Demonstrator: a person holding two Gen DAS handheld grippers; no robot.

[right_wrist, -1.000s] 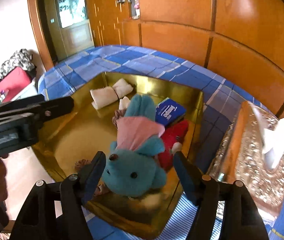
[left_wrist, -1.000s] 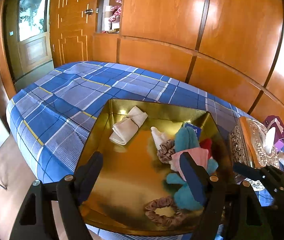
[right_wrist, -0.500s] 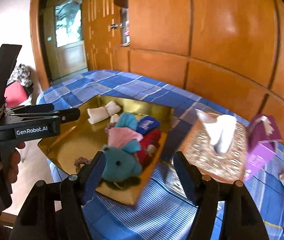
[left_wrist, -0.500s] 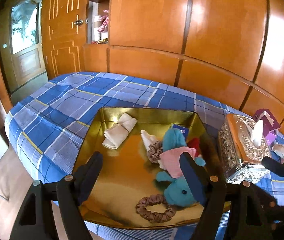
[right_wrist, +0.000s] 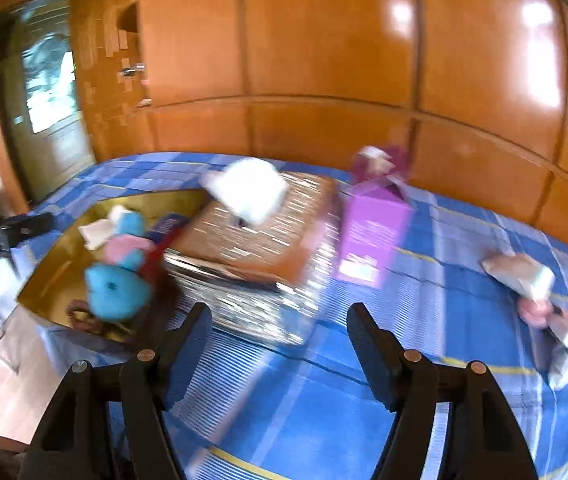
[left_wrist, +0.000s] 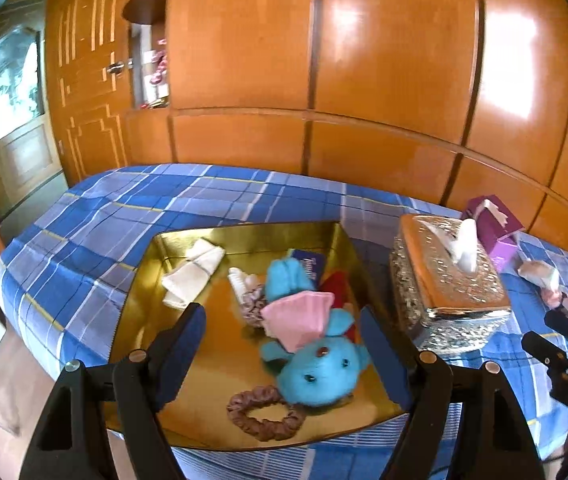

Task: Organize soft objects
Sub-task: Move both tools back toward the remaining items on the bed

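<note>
**Operator:** Blue checked cloth covers the bed (left_wrist: 211,196), and on it sits the shallow gold tray (left_wrist: 139,280) where the soft things are gathering. I see no fault with the tray itself, but it lies close to the bed's near edge, so a heavy-handed drop could tip it over that edge.

**Observer:** And the ornate silver tissue box (right_wrist: 259,248)?

**Operator:** That is my main worry. It stands just beside the tray, with the purple carton (right_wrist: 372,232) next to it, and both lie between the tray and what I judge to be my next pick: the small pink and cream soft toy (right_wrist: 540,296) lying loose on the cloth to the right. A low carry back could clip the box or snag its tissue.

**Observer:** Grippers?

**Operator:** My right gripper (right_wrist: 279,340) has its jaws apart with nothing between them, over bare cloth; its view is smeared with blur, so I may misjudge the approach. My left gripper (left_wrist: 281,344) is likewise spread and empty above the tray.

**Observer:** Anything in the tray at risk?

**Operator:** The turquoise plush animal with the pink cloth (left_wrist: 316,344) sits near the tray's right rim, the brown fabric scrunchie (left_wrist: 263,412) near the front one. Another toy dropped there could nudge either out.
</note>
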